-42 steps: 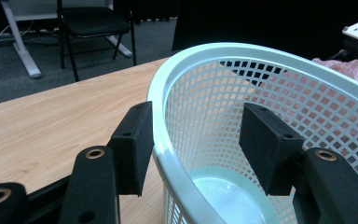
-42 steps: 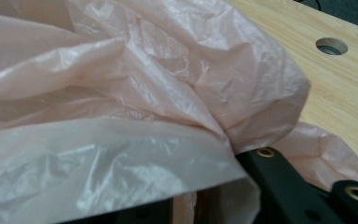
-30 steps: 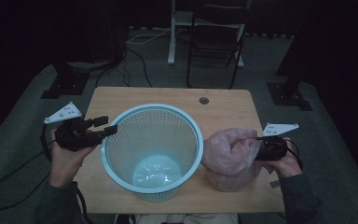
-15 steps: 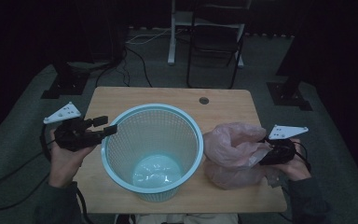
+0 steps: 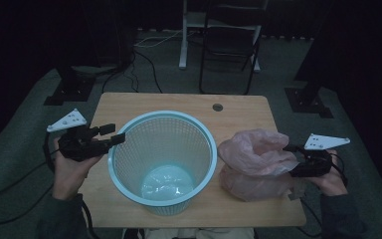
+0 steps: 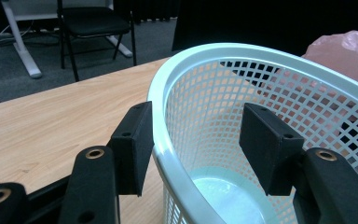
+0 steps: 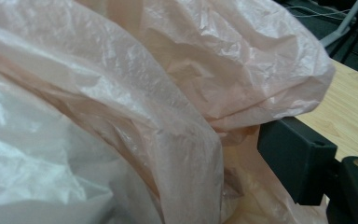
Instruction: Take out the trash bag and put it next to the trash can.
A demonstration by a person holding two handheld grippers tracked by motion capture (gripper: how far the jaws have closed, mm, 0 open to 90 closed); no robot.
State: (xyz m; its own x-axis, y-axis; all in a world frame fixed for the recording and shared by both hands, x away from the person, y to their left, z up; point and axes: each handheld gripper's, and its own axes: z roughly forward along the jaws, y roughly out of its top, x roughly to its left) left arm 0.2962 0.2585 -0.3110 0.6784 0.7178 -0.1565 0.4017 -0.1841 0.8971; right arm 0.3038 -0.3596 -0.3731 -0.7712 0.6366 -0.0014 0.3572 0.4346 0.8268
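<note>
High view: right of the basket, the right gripper, its jaws just spread wide, could drop the floppy pink bag, while the left gripper straddles the rim loosely, so the basket might slide.

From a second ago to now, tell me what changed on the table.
The right gripper drew back toward the table's right edge, its jaws just opening; the pink bag spread out, its edge between the jaws. The left gripper stayed open astride the basket rim; the basket did not move.

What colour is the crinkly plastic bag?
Pale pink, see-through plastic bag; the right gripper view shows it best.
</note>
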